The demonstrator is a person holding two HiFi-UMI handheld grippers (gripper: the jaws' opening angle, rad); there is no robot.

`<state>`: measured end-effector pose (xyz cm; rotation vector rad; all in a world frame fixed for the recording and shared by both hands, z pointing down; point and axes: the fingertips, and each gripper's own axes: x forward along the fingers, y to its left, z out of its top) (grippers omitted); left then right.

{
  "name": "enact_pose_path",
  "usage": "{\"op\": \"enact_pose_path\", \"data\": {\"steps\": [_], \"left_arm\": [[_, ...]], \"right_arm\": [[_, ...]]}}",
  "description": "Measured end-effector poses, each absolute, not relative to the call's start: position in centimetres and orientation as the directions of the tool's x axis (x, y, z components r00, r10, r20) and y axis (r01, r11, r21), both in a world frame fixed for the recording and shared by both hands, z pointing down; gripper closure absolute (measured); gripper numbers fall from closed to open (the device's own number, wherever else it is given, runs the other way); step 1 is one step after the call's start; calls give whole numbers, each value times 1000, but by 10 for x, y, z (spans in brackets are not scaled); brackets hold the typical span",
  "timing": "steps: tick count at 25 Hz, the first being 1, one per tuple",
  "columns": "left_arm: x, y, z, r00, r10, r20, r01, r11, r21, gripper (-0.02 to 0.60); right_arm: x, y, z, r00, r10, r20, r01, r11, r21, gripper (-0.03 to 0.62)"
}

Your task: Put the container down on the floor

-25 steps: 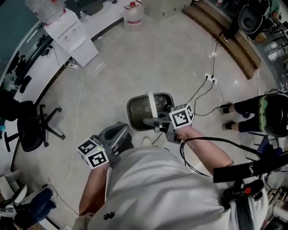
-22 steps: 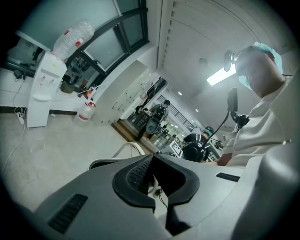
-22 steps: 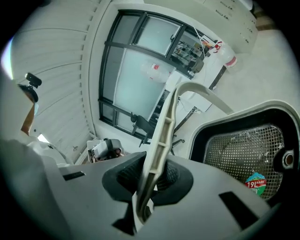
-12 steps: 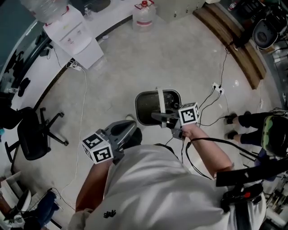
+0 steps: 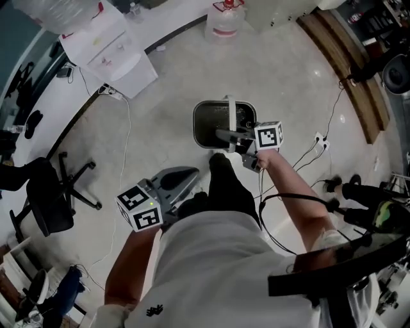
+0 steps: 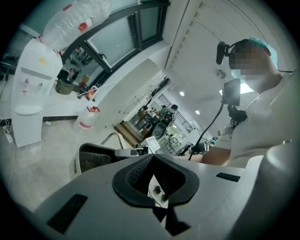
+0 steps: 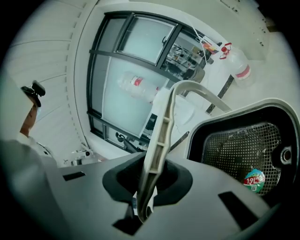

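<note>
The container is a dark mesh bin with a white rim and an upright white bail handle. It hangs over the pale floor in front of the person. My right gripper is shut on that handle; in the right gripper view the white handle runs between the pads of the right gripper. The bin holds a small round labelled item. My left gripper is lower left, empty, its jaws together. In the left gripper view the left gripper points past the bin.
A white water dispenser stands far left and a water jug stands ahead by the wall. An office chair is at left. Cables and a power strip lie right of the bin, near a wooden step. Another person's feet are at right.
The person has walked forward toward the water jug, one dark-trousered leg now stepping out. Both grippers and the hanging container travelled along; the right gripper's hold on the handle is unchanged.
</note>
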<state>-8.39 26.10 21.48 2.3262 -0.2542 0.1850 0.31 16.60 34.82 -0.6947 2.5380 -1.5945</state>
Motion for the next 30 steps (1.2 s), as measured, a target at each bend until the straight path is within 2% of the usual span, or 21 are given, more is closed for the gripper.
{"op": "enact_pose_path", "data": {"steps": [4, 10, 17, 30], "left_arm": [[-79, 193, 236, 955, -182, 236, -298, -628, 719, 572], [-48, 77, 276, 910, -297, 291, -412, -554, 723, 572], [-2, -31, 340, 906, -318, 280, -411, -495, 765, 572], [-16, -121, 470, 896, -353, 271, -406, -401, 821, 572]], "right_arm": [[1, 78, 393, -914, -378, 150, -278, 313, -908, 569], [18, -46, 480, -914, -343, 216, -322, 292, -900, 569], [28, -167, 579, -934, -284, 216, -296, 278, -914, 569], [12, -264, 763, -942, -263, 208, -276, 256, -926, 569]]}}
